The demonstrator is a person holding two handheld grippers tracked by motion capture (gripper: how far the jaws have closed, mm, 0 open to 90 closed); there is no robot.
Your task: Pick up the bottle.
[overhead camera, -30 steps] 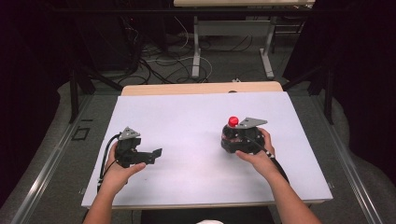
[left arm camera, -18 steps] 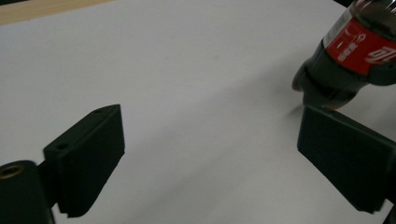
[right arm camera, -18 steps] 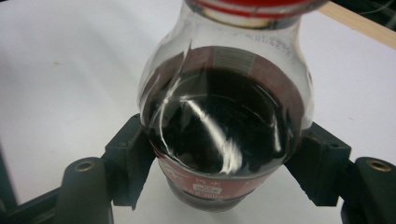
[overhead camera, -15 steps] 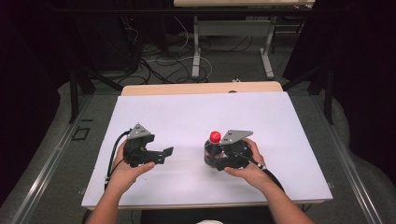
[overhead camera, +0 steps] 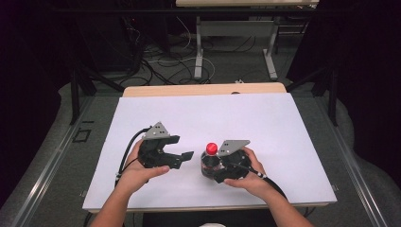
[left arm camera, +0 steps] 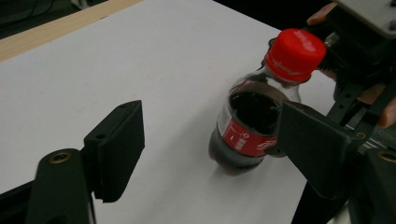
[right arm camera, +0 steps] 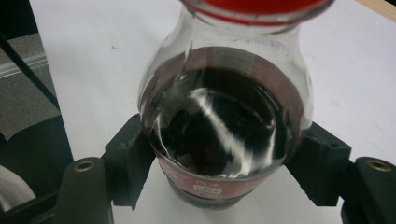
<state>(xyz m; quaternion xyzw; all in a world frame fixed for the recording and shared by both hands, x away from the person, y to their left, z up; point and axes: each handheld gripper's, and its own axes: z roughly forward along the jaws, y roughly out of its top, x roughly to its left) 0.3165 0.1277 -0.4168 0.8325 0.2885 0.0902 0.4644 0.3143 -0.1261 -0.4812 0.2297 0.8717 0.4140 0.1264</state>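
R gripper (overhead camera: 213, 171): jaws clamped on small clear plastic cola bottle w/ red cap (overhead camera: 210, 162) (upright on white table (overhead camera: 265, 123)) | L gripper (overhead camera: 182, 161): jaws just been closing, nothing btwn them, near bottle.

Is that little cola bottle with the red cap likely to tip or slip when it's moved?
The cola bottle is small, round and smooth, so it may slip. Dark liquid fills it partway and could slosh. The right tongs clamp its body, which probably steadies it.

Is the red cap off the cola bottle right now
No, the red cap sits on the neck of the cola bottle, which the right gripper clamps by its body.
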